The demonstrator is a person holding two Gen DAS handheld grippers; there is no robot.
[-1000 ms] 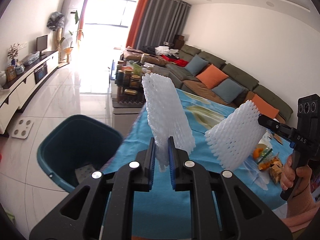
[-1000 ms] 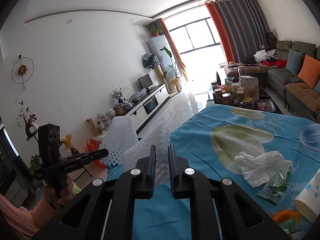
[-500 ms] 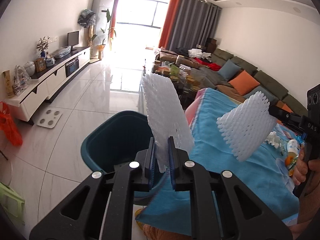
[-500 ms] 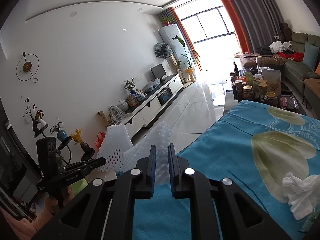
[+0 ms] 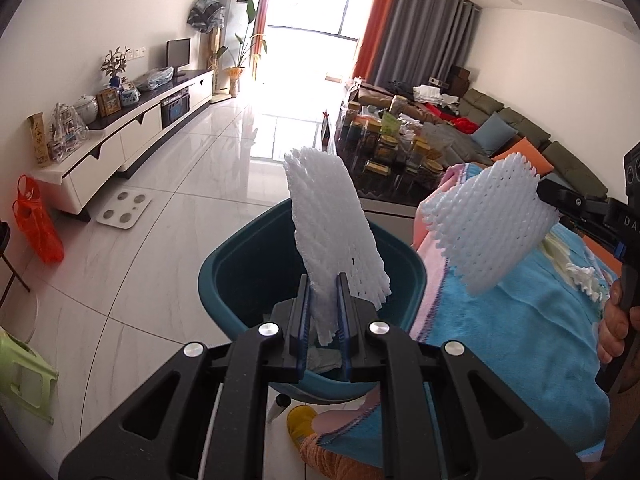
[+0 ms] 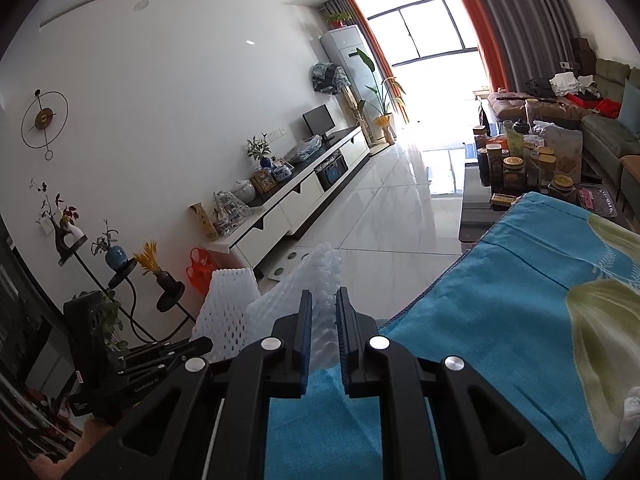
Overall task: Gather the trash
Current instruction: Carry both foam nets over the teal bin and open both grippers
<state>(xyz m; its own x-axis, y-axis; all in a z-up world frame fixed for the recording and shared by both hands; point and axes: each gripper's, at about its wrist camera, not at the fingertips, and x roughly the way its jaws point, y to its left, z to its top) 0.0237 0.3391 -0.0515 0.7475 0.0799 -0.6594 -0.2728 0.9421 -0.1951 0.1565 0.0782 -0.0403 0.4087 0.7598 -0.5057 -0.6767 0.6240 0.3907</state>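
Note:
My left gripper (image 5: pixel 323 280) is shut on a white foam net sleeve (image 5: pixel 332 216) that stands upright above the teal trash bin (image 5: pixel 248 264) on the floor. My right gripper (image 6: pixel 323 300) is shut on a second white foam net sleeve (image 6: pixel 308 280), held over the edge of the blue-clothed table (image 6: pixel 500 320). In the left wrist view that second foam sleeve (image 5: pixel 492 232) hangs to the right of the bin, over the table's corner, in the right gripper (image 5: pixel 540 196). In the right wrist view the left gripper (image 6: pixel 208 344) and its foam sleeve (image 6: pixel 228 304) are at the lower left.
A white tissue wad (image 5: pixel 584 276) lies on the blue cloth. A coffee table with jars (image 5: pixel 392 152) stands beyond the bin, sofas behind it. A white TV cabinet (image 5: pixel 120 140) lines the left wall. A bathroom scale (image 5: pixel 125 210), an orange bag (image 5: pixel 38 224) and a green stool (image 5: pixel 20 372) are on the tiled floor.
Both grippers have swung left off the table toward the bin with their foam sleeves. The bin now lies directly under the left sleeve, and the left gripper tilts lower.

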